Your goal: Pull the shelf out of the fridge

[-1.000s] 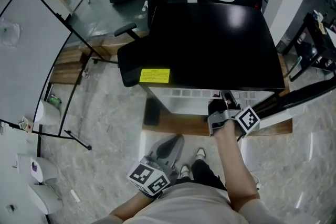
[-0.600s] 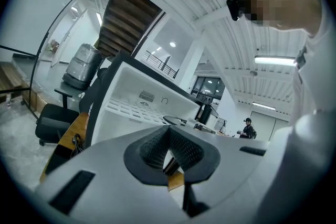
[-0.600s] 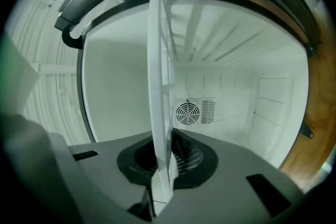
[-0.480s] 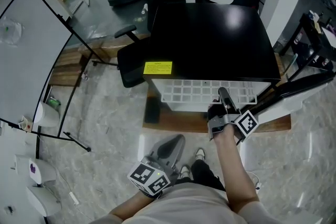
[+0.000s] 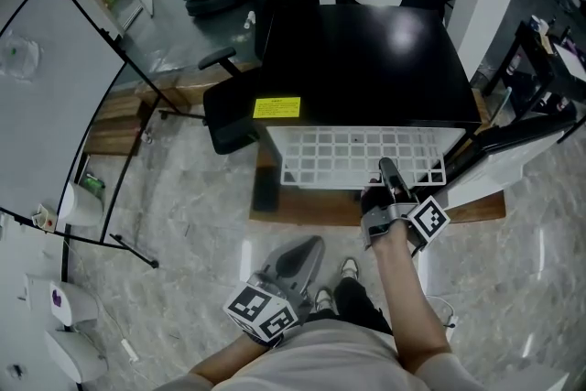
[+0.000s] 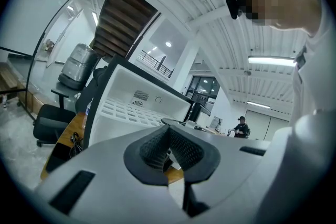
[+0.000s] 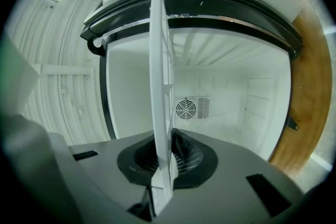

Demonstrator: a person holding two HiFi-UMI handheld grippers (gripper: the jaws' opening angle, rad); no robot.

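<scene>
1. The right claw (image 7: 161, 168) is clamped on the front edge of the white shelf (image 7: 160, 60). The shelf is seen edge-on, pinched between both pads.
2. From that claw the shelf (image 5: 357, 156) runs straight ahead into the fridge (image 5: 366, 59). Several rows of its grid are already out past the fridge's black top.
3. The open door (image 5: 526, 137) stands off to the right of the right claw (image 5: 392, 181). The fridge's back wall lies dead ahead of it, well beyond the shelf.
4. The left claw (image 6: 169, 149) has its jaws together on nothing. It hangs low and idle (image 5: 295, 259), behind and to the left of the right claw and close to the person's body.
5. Step in hand, as I judge it: the pull itself, about midway, with the shelf partly drawn out but not free.
6. The black top hides the rear of the shelf. It probably sits on its rails yet, though I cannot tell.
7. The next move calls for a straight, level draw back toward the person, away from the fridge. The grip must hold firm so the shelf neither twists nor jams.
8. As more shelf comes clear ahead of the right claw, the weight there will grow. The left claw could come up to steady the front edge beside it.
</scene>
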